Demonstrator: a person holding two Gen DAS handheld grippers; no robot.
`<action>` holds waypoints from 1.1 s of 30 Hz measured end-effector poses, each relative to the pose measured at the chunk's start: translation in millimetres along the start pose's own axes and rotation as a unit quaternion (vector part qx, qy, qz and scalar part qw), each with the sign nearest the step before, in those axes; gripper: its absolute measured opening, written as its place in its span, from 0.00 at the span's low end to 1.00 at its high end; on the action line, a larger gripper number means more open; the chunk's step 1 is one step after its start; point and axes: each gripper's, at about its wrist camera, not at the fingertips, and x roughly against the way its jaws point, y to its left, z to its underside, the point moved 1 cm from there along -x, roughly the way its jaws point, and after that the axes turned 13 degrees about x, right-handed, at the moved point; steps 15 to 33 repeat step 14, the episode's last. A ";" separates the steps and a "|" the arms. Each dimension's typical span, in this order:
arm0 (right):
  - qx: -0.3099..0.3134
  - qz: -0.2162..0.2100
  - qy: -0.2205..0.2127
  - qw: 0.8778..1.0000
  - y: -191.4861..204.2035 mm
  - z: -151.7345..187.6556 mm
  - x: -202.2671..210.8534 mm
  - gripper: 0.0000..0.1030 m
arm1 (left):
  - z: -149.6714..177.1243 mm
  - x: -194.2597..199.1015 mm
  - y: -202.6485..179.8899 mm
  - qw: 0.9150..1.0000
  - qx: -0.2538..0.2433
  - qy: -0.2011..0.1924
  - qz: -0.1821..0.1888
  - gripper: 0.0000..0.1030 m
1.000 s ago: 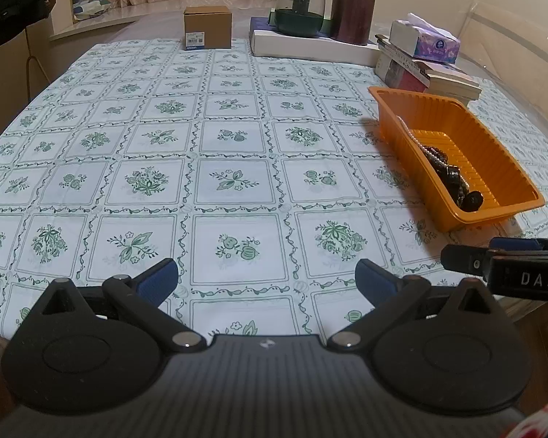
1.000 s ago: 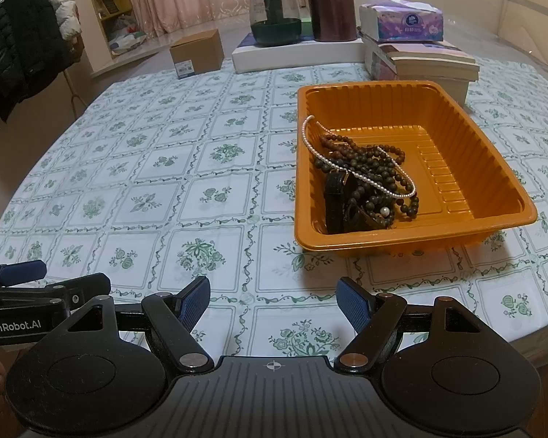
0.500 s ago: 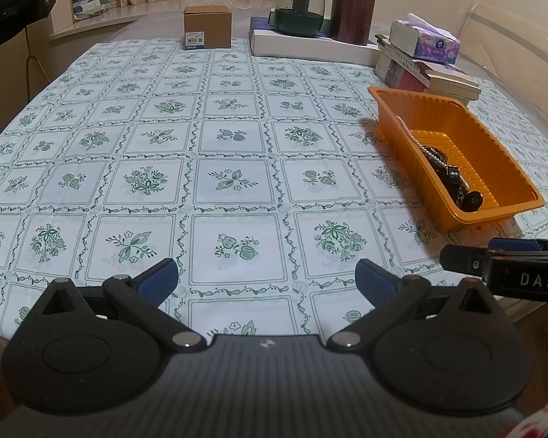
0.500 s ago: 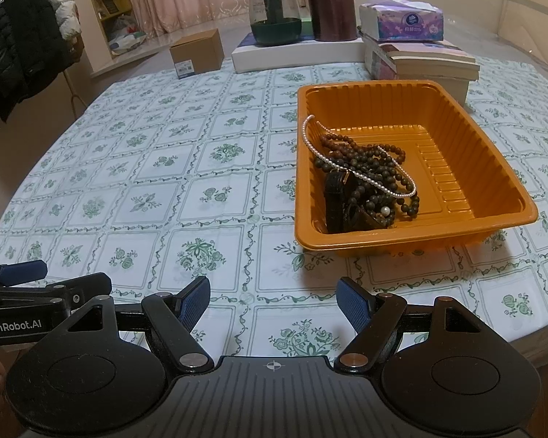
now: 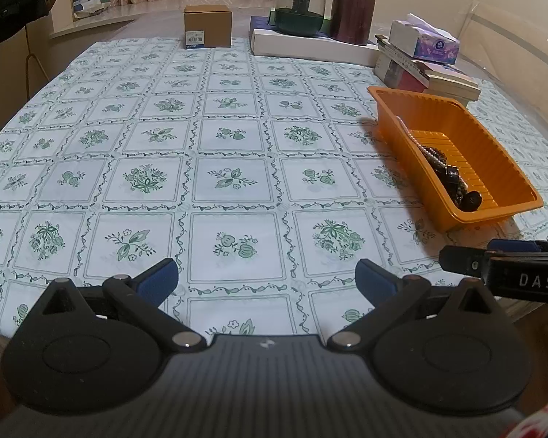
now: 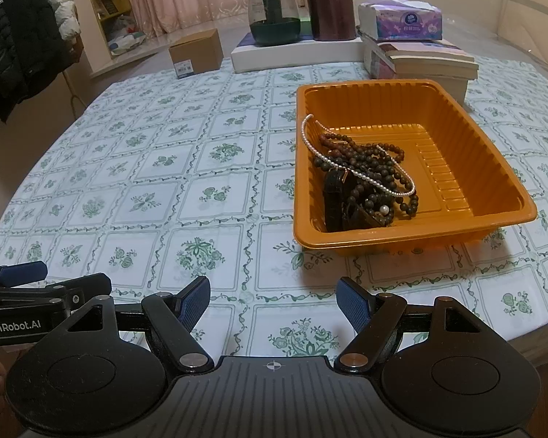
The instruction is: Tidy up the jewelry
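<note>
An orange plastic tray (image 6: 493, 168) stands on the floral tablecloth and also shows at the right in the left wrist view (image 5: 500, 160). In its left half lies a pile of jewelry: dark wooden bead strings (image 6: 369, 168), a white pearl necklace (image 6: 347, 166) draped over the tray's left wall, and a dark watch-like strap (image 6: 334, 200). The pile shows partly in the left wrist view (image 5: 449, 179). My right gripper (image 6: 274, 301) is open and empty, near the table's front edge before the tray. My left gripper (image 5: 266, 281) is open and empty, left of the tray.
At the table's far side stand a cardboard box (image 6: 195, 54), a white flat box (image 6: 296, 53) with a green-based glass pot (image 6: 274, 14) and a brown canister (image 6: 328, 3), plus stacked books (image 6: 423, 62) with a tissue pack (image 6: 400, 22). A dark coat (image 6: 14, 51) hangs at left.
</note>
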 end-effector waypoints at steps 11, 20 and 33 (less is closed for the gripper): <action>-0.001 0.000 0.000 1.000 0.0 1.2 -0.4 0.74 | 0.9 -0.9 0.3 1.000 0.005 -0.001 0.000 1.00; -0.002 0.000 0.000 1.000 0.2 2.0 -0.9 0.74 | 0.8 0.0 0.7 1.000 0.006 -0.005 0.001 1.00; -0.002 0.000 0.000 1.000 0.2 2.0 -0.9 0.74 | 0.8 0.0 0.7 1.000 0.006 -0.005 0.001 1.00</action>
